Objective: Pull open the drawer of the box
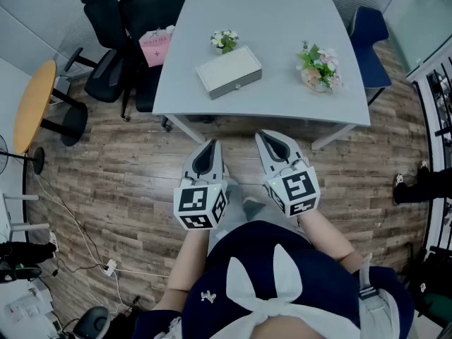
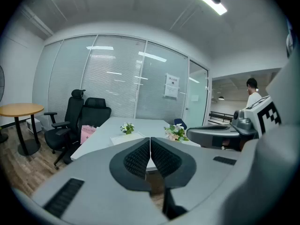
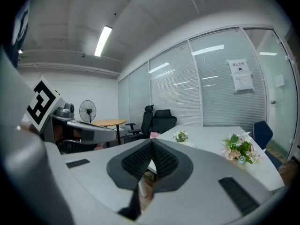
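1. Head view: a pale grey bench (image 1: 282, 97) stands on a wood-plank floor (image 1: 127, 168) in a glass-walled office.
   - On the bench I count one box (image 1: 228, 71) and two flower bunches, a small one (image 1: 224, 40) behind the box and a larger one (image 1: 319, 68) off to the right.
   - Around the bench are two black office chairs (image 1: 145, 13) at its left end with one pink bag (image 1: 155, 46) beside them, and one blue chair (image 1: 369, 30) at its right end. One round wooden table (image 1: 34, 104) stands farther left.
   - The box lies on the near left part of the bench. Its drawer (image 1: 239, 85) faces me and looks pushed in flush, though it is small from here.
   - My left tool (image 1: 209, 147) and right tool (image 1: 264, 137) hang over the floor, short of the bench's near edge and well apart from the box. The box lies ahead, between their two lines.

2. Left gripper view: the left tool's two ribbed pads are pressed together with nothing between them.
   - The box shows as a pale slab just above the tips, far behind them on the bench.
   - Both flower bunches, both black chairs and the pink bag are in sight against blinds behind glass (image 2: 117, 78).
   - One person (image 2: 253, 95) stands in the far corridor.

3. Right gripper view: the right tool's pads are likewise closed on nothing.
   - The bench stretches beyond the tips.
   - One standing fan (image 3: 87, 111) is at the left, near the round table.
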A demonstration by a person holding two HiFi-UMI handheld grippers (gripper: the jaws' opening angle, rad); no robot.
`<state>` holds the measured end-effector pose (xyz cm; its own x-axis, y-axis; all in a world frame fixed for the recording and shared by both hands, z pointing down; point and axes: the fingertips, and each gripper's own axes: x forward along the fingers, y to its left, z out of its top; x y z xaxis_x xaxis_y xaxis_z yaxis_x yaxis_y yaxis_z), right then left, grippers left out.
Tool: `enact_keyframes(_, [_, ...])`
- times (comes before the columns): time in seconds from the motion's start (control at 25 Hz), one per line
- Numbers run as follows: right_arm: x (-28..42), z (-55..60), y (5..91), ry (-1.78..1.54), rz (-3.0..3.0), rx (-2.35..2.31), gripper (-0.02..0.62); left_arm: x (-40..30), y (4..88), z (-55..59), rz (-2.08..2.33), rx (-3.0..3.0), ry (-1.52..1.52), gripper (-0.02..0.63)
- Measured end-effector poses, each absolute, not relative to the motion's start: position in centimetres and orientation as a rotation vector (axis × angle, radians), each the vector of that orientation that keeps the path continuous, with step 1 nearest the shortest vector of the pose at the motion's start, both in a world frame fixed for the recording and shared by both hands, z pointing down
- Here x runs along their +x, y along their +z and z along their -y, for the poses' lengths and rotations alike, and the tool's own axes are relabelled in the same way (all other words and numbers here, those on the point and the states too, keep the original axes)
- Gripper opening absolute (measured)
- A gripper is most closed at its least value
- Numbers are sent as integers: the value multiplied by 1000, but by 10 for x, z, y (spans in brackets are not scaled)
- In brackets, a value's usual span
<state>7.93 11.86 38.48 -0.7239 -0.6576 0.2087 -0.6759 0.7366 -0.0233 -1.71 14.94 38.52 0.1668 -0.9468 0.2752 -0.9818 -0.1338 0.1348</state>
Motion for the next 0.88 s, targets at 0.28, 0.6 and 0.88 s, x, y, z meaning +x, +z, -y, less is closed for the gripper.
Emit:
enact_keyframes(0.28, [80, -105, 385, 109, 2724, 1121, 5, -23, 382, -138, 1864, 2152, 169, 25])
enact_keyframes(0.6, [78, -77, 376, 77, 2717, 1155, 21, -33, 372, -111, 1863, 2168, 145, 29])
enact_keyframes(0.88, [71, -47, 376, 102, 2717, 1156, 170, -48, 372, -80, 1848, 2164, 140, 214])
